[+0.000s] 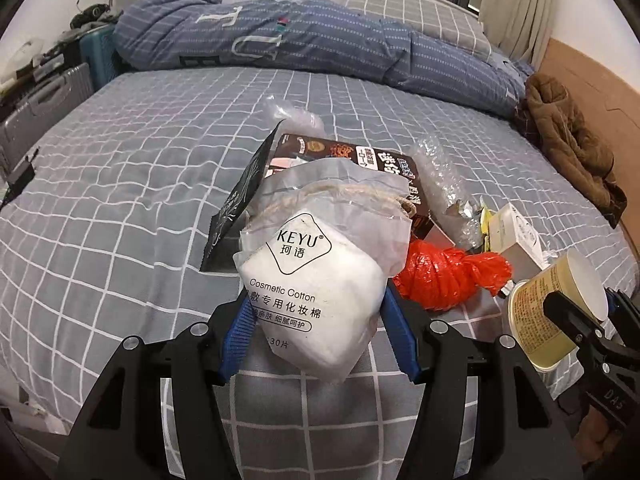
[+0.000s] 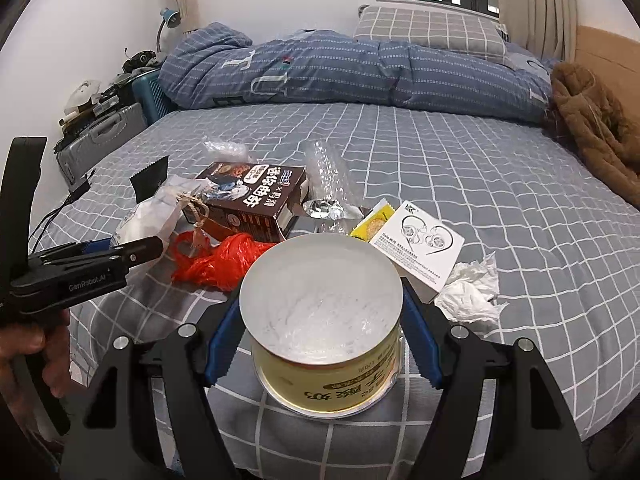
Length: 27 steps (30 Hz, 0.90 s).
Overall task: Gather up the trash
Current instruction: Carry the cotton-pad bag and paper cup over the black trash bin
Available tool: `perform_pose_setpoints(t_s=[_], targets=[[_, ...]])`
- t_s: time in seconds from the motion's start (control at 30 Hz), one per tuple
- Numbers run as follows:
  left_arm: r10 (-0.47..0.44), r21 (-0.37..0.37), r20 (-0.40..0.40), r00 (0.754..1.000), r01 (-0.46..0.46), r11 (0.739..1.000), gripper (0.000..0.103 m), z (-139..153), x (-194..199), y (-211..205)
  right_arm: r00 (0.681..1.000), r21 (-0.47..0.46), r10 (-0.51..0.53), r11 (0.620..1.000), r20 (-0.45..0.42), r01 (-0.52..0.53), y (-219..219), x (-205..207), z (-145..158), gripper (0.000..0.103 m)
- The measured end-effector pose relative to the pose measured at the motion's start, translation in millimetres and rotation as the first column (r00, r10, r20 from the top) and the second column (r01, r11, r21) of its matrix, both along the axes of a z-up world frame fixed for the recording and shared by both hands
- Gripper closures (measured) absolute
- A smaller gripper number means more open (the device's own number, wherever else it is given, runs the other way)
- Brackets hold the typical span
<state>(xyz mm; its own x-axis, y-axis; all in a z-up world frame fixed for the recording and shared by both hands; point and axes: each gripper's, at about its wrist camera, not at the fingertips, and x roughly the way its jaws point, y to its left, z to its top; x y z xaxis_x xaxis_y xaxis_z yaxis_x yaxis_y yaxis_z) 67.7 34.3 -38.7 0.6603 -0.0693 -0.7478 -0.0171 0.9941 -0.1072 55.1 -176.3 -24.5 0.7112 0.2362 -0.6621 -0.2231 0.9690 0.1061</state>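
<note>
Right wrist view had the right gripper [image 2: 322,344] clamped on the yogurt cup [image 2: 322,320], the left gripper [image 1: 316,332] holding the cotton pad bag [image 1: 316,280], leftover trash just ahead, tissue [image 2: 470,292] nearer the right.

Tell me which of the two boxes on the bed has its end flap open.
The dark brown cookie box: its right end gapes open, showing the pale inner flap. The white earphone box, printed with a heart-shaped earphone drawing, shows no open flap.
</note>
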Motion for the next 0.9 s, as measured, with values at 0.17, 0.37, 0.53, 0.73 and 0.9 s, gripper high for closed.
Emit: perform_pose_setpoints(t_s=[0.17, 0.37, 0.53, 0.73, 0.9], targets=[[-0.003, 0.006, 0.011, 1.000, 0.003, 1.000, 0.045, 14, -9, -2, 1.000, -0.006, -0.004, 1.000, 0.011, 0.004, -1, -8, 14, 0.035], [-0.008, 0.008, 0.029, 1.000, 0.008, 1.000, 0.045, 28, -25, -8, 1.000, -0.011, -0.008, 1.000, 0.029, 0.009, -8, -21, 27, 0.035], [0.007, -0.006, 0.038, 0.999, -0.007, 1.000, 0.045, 43, -41, -11, 0.997, -0.011, -0.034, 0.999, 0.064, 0.035, -20, -32, 47, 0.035], [0.021, -0.017, 0.043, 0.999, -0.021, 1.000, 0.045, 61, -70, -11, 0.996, -0.008, -0.049, 0.999, 0.070, 0.049, -29, -50, 69, 0.035], [0.035, -0.029, 0.036, 0.999, -0.034, 0.999, 0.045, 67, -96, -8, 0.997, -0.001, -0.042, 0.999, 0.064, 0.043, -27, -72, 83, 0.035]])
